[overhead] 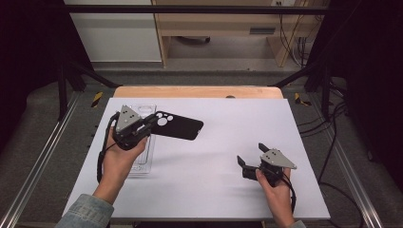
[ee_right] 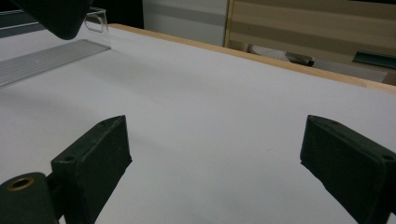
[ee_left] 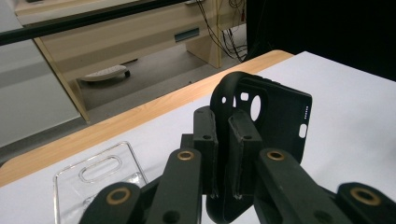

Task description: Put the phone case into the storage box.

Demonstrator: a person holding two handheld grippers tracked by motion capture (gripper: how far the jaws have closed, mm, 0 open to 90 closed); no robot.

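Up at the left, the left tongs [overhead: 148, 124] clamp the black phone case [overhead: 178, 127] above the table [overhead: 214, 161]. Right tongs [overhead: 251, 160] gape wide, holding nothing.

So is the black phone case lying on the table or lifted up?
Lifted up. The left gripper is shut on the black phone case, which casts a shadow on the white table beside the clear case.

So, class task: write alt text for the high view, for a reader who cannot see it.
The left gripper holds a black phone case by its camera end above a white table, over a clear case. The right gripper is open, holding nothing.
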